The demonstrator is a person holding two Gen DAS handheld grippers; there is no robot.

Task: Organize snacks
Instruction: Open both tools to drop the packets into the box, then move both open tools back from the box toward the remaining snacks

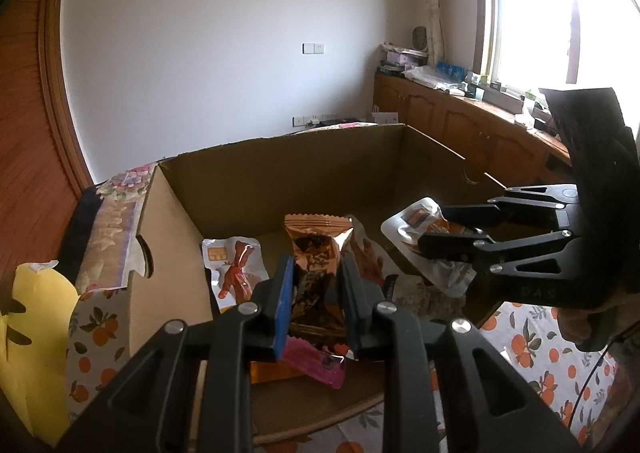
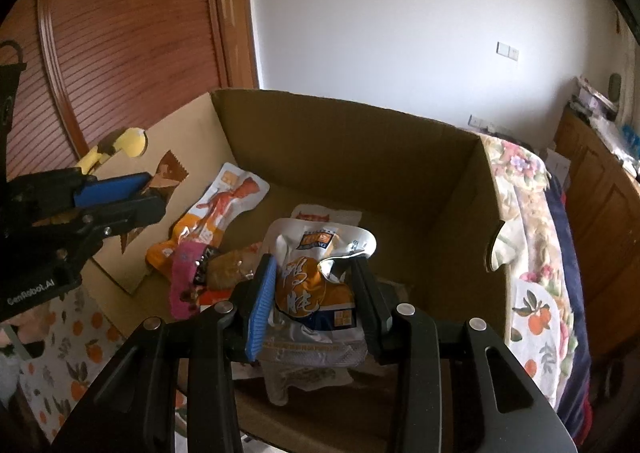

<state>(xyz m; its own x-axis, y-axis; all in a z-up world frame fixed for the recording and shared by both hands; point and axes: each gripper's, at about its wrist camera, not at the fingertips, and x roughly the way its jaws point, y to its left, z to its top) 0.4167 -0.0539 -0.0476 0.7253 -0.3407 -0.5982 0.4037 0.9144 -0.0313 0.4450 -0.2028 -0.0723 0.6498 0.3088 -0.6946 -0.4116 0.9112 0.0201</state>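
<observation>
**Both jaws clamped on packets above the box**

Clamped jaws are what the left wrist view shows first: the left gripper [image 1: 314, 295] pinches an orange-and-brown snack packet [image 1: 318, 253] by its middle, crimped top edge up, over the open cardboard box [image 1: 288, 169]. To its right, the right gripper [image 1: 450, 235] holds a silver-and-orange pouch [image 1: 416, 219] above the box's right side. A white pouch with a red figure [image 1: 234, 269] lies on the box floor, and a pink wrapper [image 1: 316, 363] shows below the held packet. To do this step well, I judge each packet should be lowered onto a bare patch of floor before the jaws part, one gripper at a time so the two don't collide. No writing on the held packet is readable here.

From the right wrist view, the right gripper [image 2: 314, 291] is closed on the silver-and-orange pouch [image 2: 316, 277], creasing its foil; a gentler squeeze would suit it. Large white Chinese characters cross its orange panel; the small banner above them is too blurred to read. The left gripper [image 2: 120, 197], at the left edge, bears "GenRobot.AI" on its body. The pink wrapper [image 2: 184, 277] lies just beside the white pouch [image 2: 216, 209].
</observation>
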